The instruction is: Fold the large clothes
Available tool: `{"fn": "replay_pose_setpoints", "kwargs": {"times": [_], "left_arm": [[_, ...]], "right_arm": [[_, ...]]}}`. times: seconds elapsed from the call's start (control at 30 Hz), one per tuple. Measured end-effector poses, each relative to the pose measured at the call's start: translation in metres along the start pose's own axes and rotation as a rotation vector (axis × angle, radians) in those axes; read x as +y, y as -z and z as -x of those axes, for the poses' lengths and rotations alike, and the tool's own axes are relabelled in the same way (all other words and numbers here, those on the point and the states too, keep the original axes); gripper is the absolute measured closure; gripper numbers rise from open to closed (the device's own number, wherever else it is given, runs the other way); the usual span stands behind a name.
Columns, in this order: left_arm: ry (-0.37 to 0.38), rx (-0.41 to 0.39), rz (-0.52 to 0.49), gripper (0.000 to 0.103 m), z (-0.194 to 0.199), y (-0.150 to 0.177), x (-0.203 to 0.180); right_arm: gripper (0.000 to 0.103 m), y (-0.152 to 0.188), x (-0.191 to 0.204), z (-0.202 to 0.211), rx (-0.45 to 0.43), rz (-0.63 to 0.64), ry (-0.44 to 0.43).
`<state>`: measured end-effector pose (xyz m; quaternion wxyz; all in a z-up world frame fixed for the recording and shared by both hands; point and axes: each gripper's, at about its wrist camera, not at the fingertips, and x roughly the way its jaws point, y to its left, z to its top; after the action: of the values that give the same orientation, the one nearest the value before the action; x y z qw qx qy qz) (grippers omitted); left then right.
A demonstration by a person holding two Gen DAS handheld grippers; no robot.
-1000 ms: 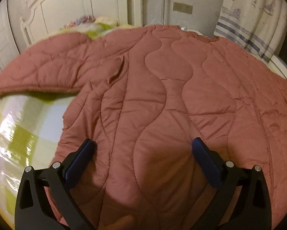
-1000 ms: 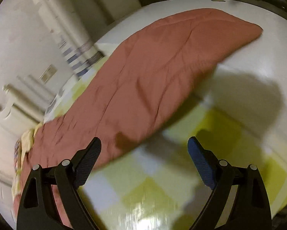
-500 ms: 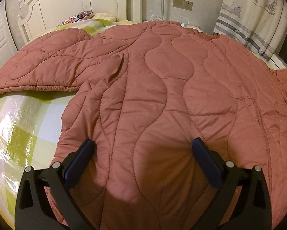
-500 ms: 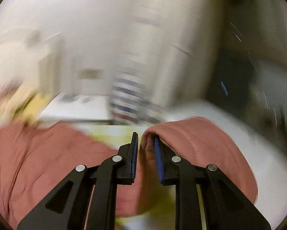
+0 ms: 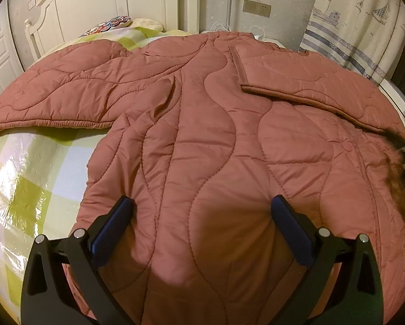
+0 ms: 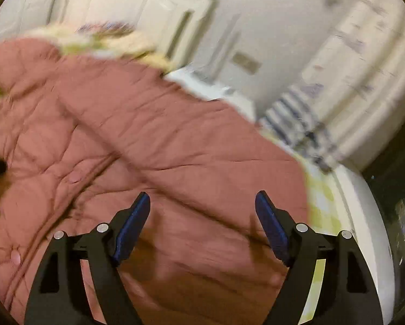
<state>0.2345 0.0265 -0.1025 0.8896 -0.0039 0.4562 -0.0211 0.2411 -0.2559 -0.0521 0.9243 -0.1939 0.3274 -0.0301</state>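
Note:
A rust-pink quilted coat (image 5: 202,135) lies spread on the bed. One sleeve (image 5: 297,84) lies folded across its body. The other sleeve (image 5: 67,92) stretches out to the left over the sheet. My left gripper (image 5: 202,203) is open, with its blue-padded fingers resting down on the coat's lower part; nothing is pinched between them. In the blurred right wrist view, my right gripper (image 6: 202,197) hovers over the coat (image 6: 148,140) by its right edge. Its jaws are opening, and only the flat fabric below shows between them.
A green-and-white checked sheet (image 5: 26,178) covers the bed. A white headboard (image 5: 107,2) and pillows (image 5: 113,24) are at the far end. A wall socket (image 5: 256,8) and a curtain with boats and stripes (image 5: 359,27) stand behind. The bed's white edge (image 6: 359,216) runs along the right.
My right gripper shut on the right sleeve, swung it over onto the coat's body and let go. The left gripper stayed put.

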Motion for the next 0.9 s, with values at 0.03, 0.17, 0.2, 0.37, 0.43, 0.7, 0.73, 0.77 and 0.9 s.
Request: {"fn": "replay_pose_setpoints", "kwargs": {"times": [0.03, 0.17, 0.2, 0.37, 0.43, 0.7, 0.73, 0.77, 0.9], "left_arm": [[0.0, 0.0, 0.0, 0.002, 0.0, 0.0, 0.0], [0.003, 0.015, -0.015, 0.002, 0.001, -0.001, -0.002], [0.029, 0.028, -0.022, 0.003, 0.004, -0.005, -0.004], [0.121, -0.109, -0.033, 0.004, 0.042, -0.054, -0.027], [0.124, -0.165, -0.044, 0.004, 0.041, -0.089, -0.045], [0.085, 0.039, 0.124, 0.043, -0.077, -0.128, -0.048], [0.066, 0.01, 0.059, 0.065, -0.075, -0.125, -0.059], [0.054, -0.007, 0.006, 0.072, -0.071, -0.119, -0.068], [-0.008, -0.072, -0.023, 0.094, -0.047, -0.102, -0.072]], "right_arm": [[0.027, -0.003, -0.015, 0.0, -0.006, -0.049, 0.012], [0.033, 0.025, -0.085, -0.022, 0.083, -0.38, 0.021], [0.033, 0.038, -0.091, -0.035, 0.109, -0.433, 0.001], [0.036, 0.064, -0.111, -0.045, 0.129, -0.572, -0.048], [0.036, 0.063, -0.107, -0.045, 0.127, -0.566, -0.044], [0.036, 0.061, -0.104, -0.036, 0.089, -0.582, -0.031], [0.036, 0.063, -0.106, -0.034, 0.084, -0.597, -0.034], [0.036, 0.064, -0.109, -0.036, 0.081, -0.608, -0.036], [0.036, 0.072, -0.12, -0.036, 0.065, -0.681, -0.061]]}}
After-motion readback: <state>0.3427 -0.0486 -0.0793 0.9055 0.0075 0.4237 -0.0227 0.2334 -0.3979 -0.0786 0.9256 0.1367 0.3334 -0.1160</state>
